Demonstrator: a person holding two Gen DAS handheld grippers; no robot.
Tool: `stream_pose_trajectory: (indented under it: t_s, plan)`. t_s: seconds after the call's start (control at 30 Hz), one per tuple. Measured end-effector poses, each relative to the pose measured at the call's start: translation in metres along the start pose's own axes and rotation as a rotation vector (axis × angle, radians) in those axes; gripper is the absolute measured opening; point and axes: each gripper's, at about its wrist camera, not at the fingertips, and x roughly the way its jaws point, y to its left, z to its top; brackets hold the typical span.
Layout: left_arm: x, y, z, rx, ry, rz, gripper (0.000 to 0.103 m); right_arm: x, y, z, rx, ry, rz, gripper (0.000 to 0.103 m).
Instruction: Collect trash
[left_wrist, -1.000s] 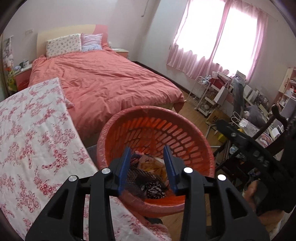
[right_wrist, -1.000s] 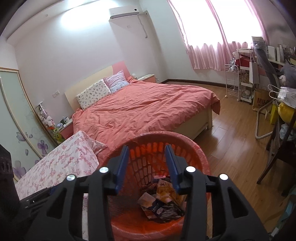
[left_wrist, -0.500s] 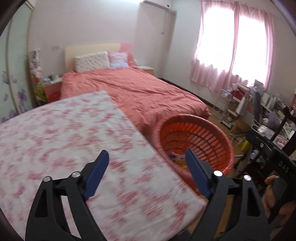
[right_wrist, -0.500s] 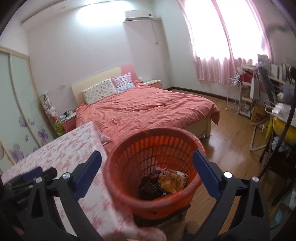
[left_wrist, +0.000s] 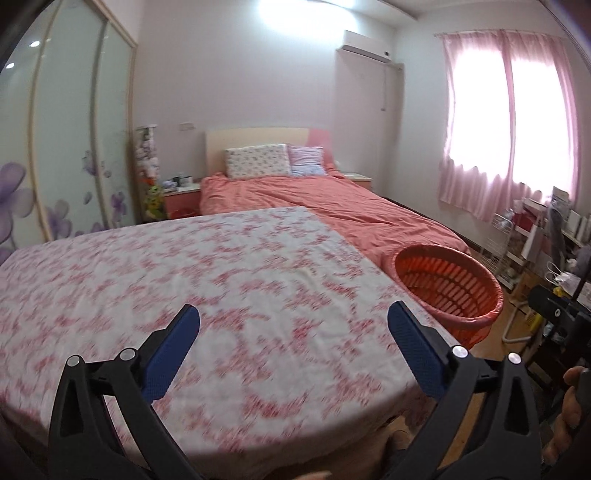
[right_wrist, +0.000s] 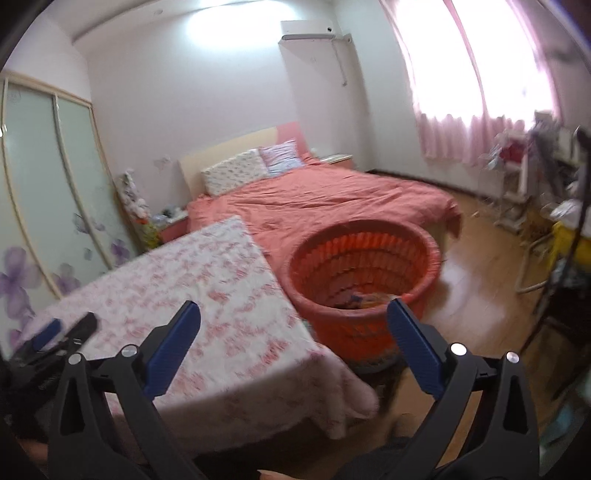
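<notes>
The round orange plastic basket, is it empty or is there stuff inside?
Not empty. The round orange plastic basket stands upright, and the right wrist view shows crumpled wrappers at its bottom.

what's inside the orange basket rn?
In the right wrist view, the basket holds a few crumpled wrappers at the bottom, blurred. Its near wall hides the rest of the floor. The left wrist view shows only its slotted inner wall.

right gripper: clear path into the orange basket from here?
Probably yes. The right gripper is open and holds nothing, and the orange basket sits just ahead, beside the floral table, its mouth uncovered. Nothing shows between them; the wrappers lie low inside.
</notes>
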Motion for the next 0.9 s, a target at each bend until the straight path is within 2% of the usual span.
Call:
stream_pose_trajectory:
  t_s: [0.2, 0.3, 0.57, 0.8, 0.9]
  plan:
    - [-0.018, 0.008, -0.014, -0.044, -0.009, 0.084, 0.101, -0.017, 0.023, -0.015, -0.101, -0.042, -0.21, 0.099]
    - [-0.023, 0.008, -0.022, -0.048, -0.003, 0.112, 0.101, -0.021, 0.033, -0.022, -0.131, -0.049, -0.258, 0.099]
    - [-0.031, 0.005, -0.042, -0.045, 0.016, 0.147, 0.101, -0.026, 0.042, -0.039, -0.137, -0.045, -0.27, 0.098]
    - [-0.037, 0.007, -0.047, -0.063, 0.018, 0.177, 0.1, -0.031, 0.043, -0.044, -0.135, -0.058, -0.318, 0.098]
    - [-0.038, 0.006, -0.049, -0.066, 0.025, 0.177, 0.101, -0.032, 0.043, -0.046, -0.138, -0.055, -0.314, 0.098]
